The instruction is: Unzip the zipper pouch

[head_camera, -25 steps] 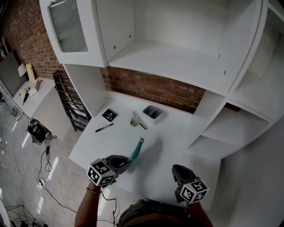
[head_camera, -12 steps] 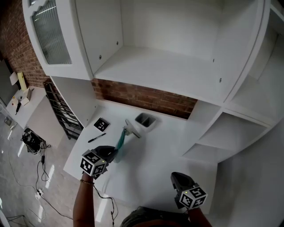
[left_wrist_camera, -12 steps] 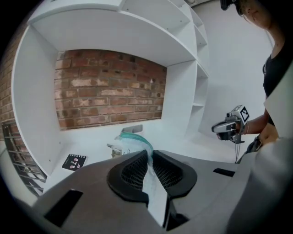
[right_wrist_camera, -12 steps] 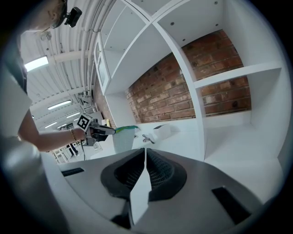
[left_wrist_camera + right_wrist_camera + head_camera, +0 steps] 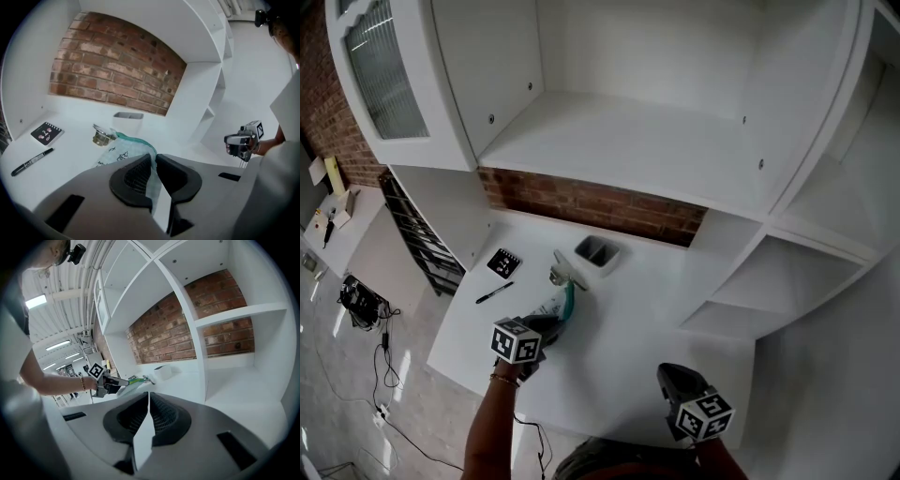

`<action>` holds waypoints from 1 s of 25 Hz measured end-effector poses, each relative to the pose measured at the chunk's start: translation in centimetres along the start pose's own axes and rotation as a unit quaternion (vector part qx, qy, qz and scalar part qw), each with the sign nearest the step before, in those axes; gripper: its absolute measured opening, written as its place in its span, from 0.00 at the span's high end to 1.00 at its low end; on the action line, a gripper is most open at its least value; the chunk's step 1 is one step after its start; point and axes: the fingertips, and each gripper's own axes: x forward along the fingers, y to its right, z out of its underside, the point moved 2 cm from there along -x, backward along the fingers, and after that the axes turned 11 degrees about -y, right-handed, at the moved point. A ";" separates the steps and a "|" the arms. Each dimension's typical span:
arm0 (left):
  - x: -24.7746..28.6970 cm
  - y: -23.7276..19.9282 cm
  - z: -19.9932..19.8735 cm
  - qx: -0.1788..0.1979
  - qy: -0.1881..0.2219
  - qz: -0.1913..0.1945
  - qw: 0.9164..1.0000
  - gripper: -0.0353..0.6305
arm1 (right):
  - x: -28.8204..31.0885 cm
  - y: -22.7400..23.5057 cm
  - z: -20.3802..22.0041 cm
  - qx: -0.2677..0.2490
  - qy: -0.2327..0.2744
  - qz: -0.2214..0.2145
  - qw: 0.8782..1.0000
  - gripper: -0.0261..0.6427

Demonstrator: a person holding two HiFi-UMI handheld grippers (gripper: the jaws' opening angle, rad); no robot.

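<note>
Left gripper (image 5: 153, 159), grey plastic w/ a black-and-white marker cube: jaws nearly together, pinching the edge of a pale teal printed fabric pouch (image 5: 123, 151). It points fwd & somewhat down. Left forearm (image 5: 490, 427) is bare, stretched out ahead, w/ a thin bracelet at the wrist. Right gripper (image 5: 148, 398), same build: its 2 jaws are pressed together, empty. It's held low & close to the body, tilted slightly down.

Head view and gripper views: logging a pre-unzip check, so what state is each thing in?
zipper pouch: pinched at its near edge, zipper looks closed
left hand-held gripper: shut on zipper pouch
right hand-held gripper: shut, empty
pen: lying flat
notebook: closed, flat
white box: upright, open-topped
</note>
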 end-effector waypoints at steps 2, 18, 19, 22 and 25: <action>1.1 -0.3 0.9 -0.004 -0.017 -0.005 1.000 0.89 | 0.0 0.1 0.2 -0.001 -0.003 0.001 1.000 0.94; 0.5 0.9 3.4 -0.049 -0.007 0.002 0.999 0.79 | 0.3 -2.7 0.4 -0.015 -0.004 -0.022 1.000 0.94; 0.2 1.0 3.6 -0.051 -0.004 0.000 0.999 0.79 | 0.3 -3.0 0.4 -0.017 -0.004 -0.024 1.000 0.94; -1.0 1.3 3.9 -0.049 0.005 -0.007 0.999 0.79 | 0.4 -3.6 0.3 -0.026 -0.006 -0.031 0.999 0.94; -2.4 2.2 4.7 -0.033 0.005 -0.015 0.999 0.79 | 0.5 -4.7 0.2 -0.037 -0.004 -0.042 0.998 0.94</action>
